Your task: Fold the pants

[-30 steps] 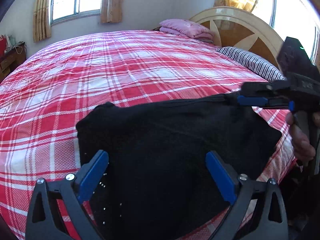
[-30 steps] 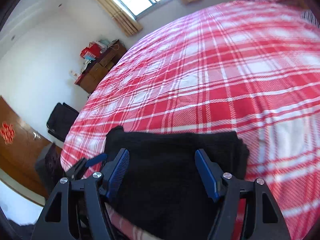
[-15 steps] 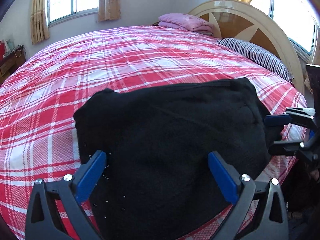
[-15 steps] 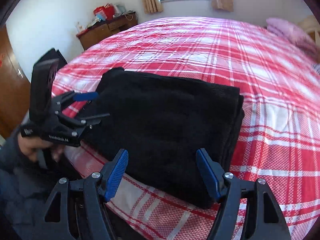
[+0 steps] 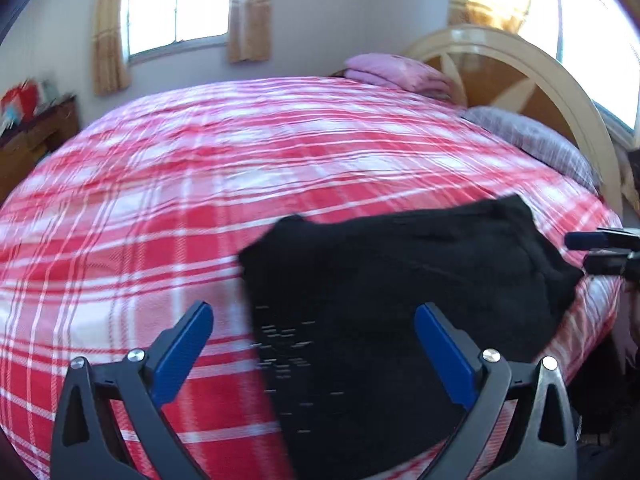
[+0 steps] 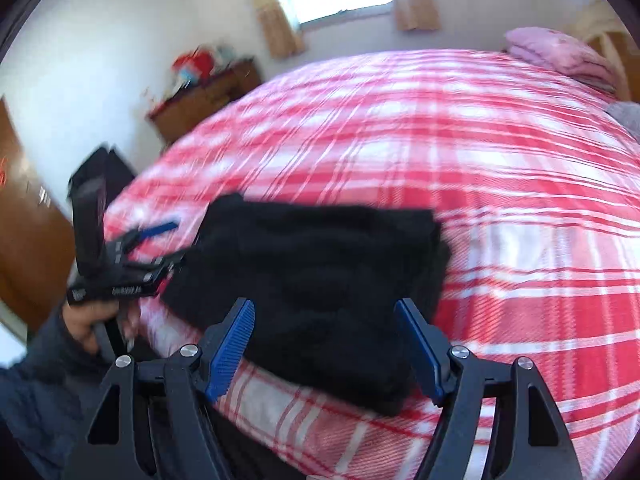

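Note:
The black pants point(image 5: 400, 288) lie folded into a thick rectangle near the bed's front edge, on the red plaid cover point(image 5: 200, 184). My left gripper point(image 5: 314, 340) is open just short of them, its left finger over bare cover and its right finger over the dark cloth. In the right wrist view the pants point(image 6: 320, 272) lie flat beyond my right gripper point(image 6: 326, 344), which is open and grips nothing. Each gripper shows in the other's view, apart from the cloth: the right gripper point(image 5: 592, 252) at the pants' right corner, the left gripper point(image 6: 164, 246) at their left side, held by a hand point(image 6: 86, 320).
A curved wooden headboard point(image 5: 520, 72) stands at the bed's far right, with a pink pillow point(image 5: 396, 72) and a striped pillow point(image 5: 532, 140) before it. A wooden cabinet point(image 6: 204, 96) with red items sits by the far wall. A dark chair point(image 6: 116, 168) stands left of the bed.
The right gripper left the pants' far right corner and drew back off the cloth. The left wrist view swung left, so the pants now sit to its right. Both views are blurred by motion.

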`<state>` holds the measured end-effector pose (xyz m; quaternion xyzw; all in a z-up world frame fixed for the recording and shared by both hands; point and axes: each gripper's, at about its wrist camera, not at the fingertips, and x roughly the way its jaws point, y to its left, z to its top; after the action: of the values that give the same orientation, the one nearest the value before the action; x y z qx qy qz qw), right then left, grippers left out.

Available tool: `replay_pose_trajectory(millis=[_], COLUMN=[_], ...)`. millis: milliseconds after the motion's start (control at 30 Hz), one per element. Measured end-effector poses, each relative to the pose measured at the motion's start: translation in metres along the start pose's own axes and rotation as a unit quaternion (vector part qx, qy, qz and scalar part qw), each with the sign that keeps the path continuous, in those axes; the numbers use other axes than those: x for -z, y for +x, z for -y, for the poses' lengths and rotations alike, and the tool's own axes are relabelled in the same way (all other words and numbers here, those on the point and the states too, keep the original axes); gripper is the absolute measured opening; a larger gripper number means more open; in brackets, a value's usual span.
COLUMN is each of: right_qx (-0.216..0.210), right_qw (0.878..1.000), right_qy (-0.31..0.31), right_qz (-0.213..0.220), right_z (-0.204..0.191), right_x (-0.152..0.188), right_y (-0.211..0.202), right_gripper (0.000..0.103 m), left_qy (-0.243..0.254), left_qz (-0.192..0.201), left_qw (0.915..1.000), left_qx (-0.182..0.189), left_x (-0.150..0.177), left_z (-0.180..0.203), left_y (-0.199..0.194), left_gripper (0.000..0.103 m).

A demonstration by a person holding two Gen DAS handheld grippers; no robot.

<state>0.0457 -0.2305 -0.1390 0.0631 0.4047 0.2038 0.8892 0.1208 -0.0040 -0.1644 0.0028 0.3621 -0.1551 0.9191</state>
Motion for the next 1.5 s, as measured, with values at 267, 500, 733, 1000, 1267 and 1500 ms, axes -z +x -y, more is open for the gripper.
replay_pose_trajectory(millis=[267, 500, 733, 1000, 1267, 1500], right_qx=[0.02, 0.016, 0.014, -0.02, -0.033, -0.088], right_qw=[0.994, 0.994, 0.992, 0.994, 0.999, 0.995], right_qy=[0.108, 0.107, 0.117, 0.104, 0.041, -0.042], right_qz=[-0.023, -0.034, -0.037, -0.022, -0.009, -0.021], right_z=[0.049, 0.047, 0.049, 0.042, -0.001, -0.085], right_x=[0.004, 0.008, 0.007, -0.002, -0.057, -0.122], right_y=[0.018, 0.038, 0.049, 0.041, 0.049, 0.115], right_gripper=[0.074, 0.074, 0.055, 0.026, 0.025, 0.025], left_qy=[-0.087, -0.103, -0.135, -0.138, -0.127, -0.149], left_qz=[-0.016, -0.012, -0.026, -0.033, 0.002, 0.044], left_qw=[0.9956, 0.9922, 0.9777, 0.9743, 0.9774, 0.9839], left_qx=[0.032, 0.068, 0.159, 0.175, 0.169, 0.088], left_x=[0.008, 0.006, -0.002, -0.008, -0.028, -0.038], left_z=[-0.039, -0.041, -0.043, -0.044, -0.063, -0.134], left_y=[0.017, 0.025, 0.036, 0.031, -0.002, -0.045], left_gripper=[0.103, 0.103, 0.061, 0.013, 0.012, 0.012])
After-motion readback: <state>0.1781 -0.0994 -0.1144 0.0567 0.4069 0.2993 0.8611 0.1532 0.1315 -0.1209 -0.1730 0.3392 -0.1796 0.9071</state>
